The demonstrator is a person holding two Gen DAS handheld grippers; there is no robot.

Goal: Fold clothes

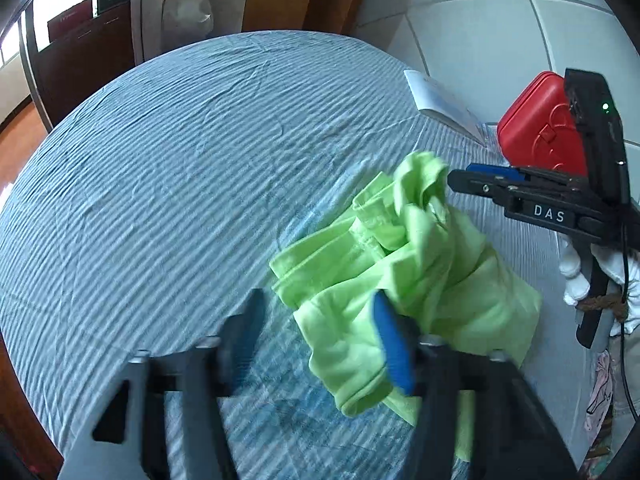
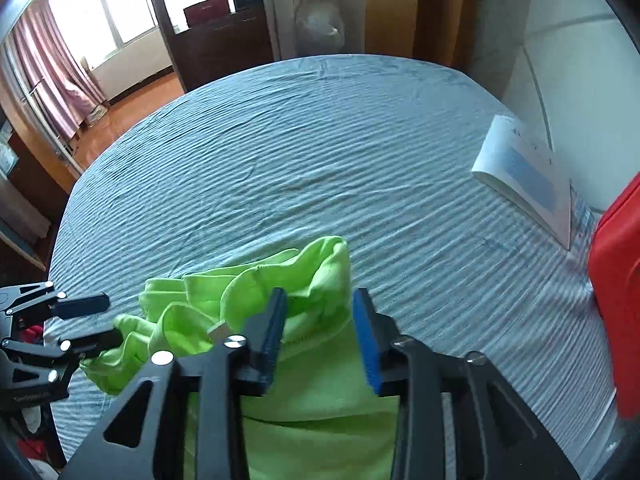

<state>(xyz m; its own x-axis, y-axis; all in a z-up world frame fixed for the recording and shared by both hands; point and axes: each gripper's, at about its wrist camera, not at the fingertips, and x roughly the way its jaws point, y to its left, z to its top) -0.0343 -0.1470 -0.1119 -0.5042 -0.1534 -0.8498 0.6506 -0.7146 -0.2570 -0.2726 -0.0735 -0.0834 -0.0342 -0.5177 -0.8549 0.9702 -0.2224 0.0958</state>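
Note:
A crumpled lime-green garment (image 1: 404, 280) lies bunched on the blue striped bedsheet (image 1: 180, 168). My left gripper (image 1: 320, 332) is open just above the garment's near left edge, its right pad over the cloth. My right gripper (image 2: 320, 332) is open and hovers over the garment (image 2: 312, 400), with a raised fold between its blue pads. The right gripper also shows in the left wrist view (image 1: 464, 180), at the garment's far right side. The left gripper also shows in the right wrist view (image 2: 108, 320), open at the cloth's left edge.
A red case (image 1: 536, 128) and a white booklet (image 1: 444, 104) lie at the right edge of the bed by the tiled wall. A dark wooden cabinet (image 2: 224, 44) and curtains stand beyond the far edge. Wooden floor lies to the left.

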